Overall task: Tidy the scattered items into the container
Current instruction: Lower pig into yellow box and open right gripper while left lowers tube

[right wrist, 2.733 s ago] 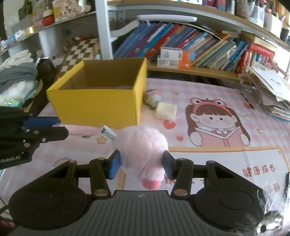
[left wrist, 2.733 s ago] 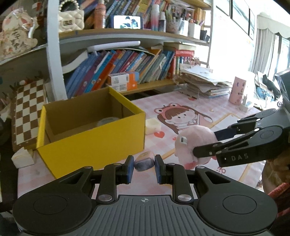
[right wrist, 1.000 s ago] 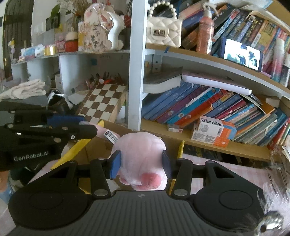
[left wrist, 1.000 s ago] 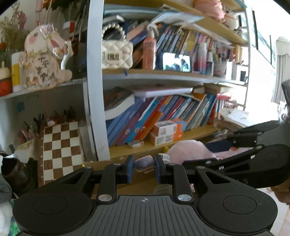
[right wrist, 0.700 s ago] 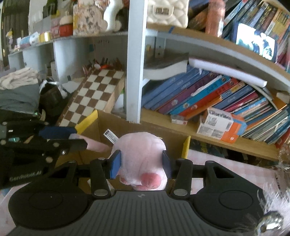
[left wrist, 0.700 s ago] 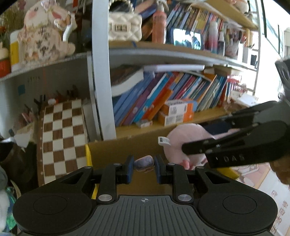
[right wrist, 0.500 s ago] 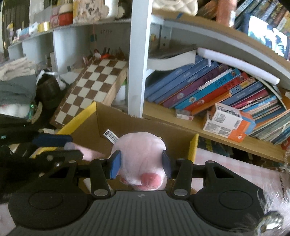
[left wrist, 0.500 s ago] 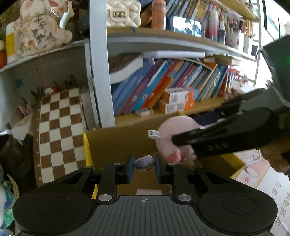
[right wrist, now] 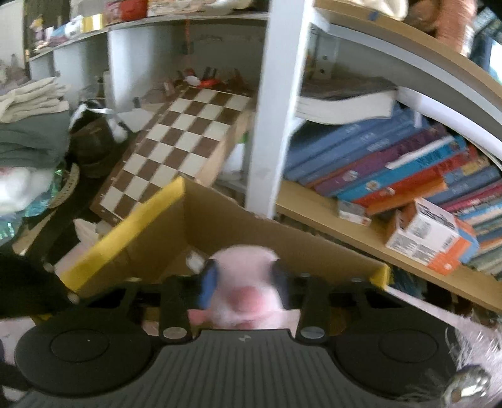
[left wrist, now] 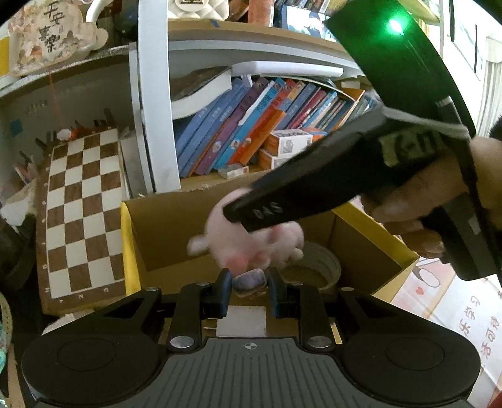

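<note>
Both grippers are over the open cardboard box (left wrist: pixel 175 219), yellow outside w/ brown inner walls, which sits in front of a bookshelf. Left gripper (left wrist: pixel 248 293) is clamped on a small purplish-pink object (left wrist: pixel 248 281) — too small to say what it is — pinched between the blue-padded fingertips, held just above the box interior near its front wall. Right gripper (right wrist: pixel 244 282) is closed on a pink plush toy (right wrist: pixel 243 282); its pads press into the toy's sides. That frame is motion-blurred, so details of the toy are soft. In the left wrist view the right gripper (left wrist: pixel 248 241) comes in from the upper right, angled down into the box, w/ the plush (left wrist: pixel 238 244) hanging at its tip inside the box opening, above the floor — can't tell if it touches anything. A person's hand (left wrist: pixel 439 194) wraps the right gripper's handle, and a green light (left wrist: pixel 396 26) glows on top of the device. Inside the box, at the right, lies a roll of tape (left wrist: pixel 317 266) flat on the bottom; a white label (left wrist: pixel 241 320) sits on the floor near the front. A brown-and-white chessboard (left wrist: pixel 81 213) leans just left of the box, beside the white shelf post (left wrist: pixel 153 110). Behind the box — a row of slanted books (left wrist: pixel 251 125) and a small orange-and-white carton (left wrist: pixel 288 141) on the shelf. Pink printed table mat (left wrist: pixel 455 307) shows at right of the box.
</note>
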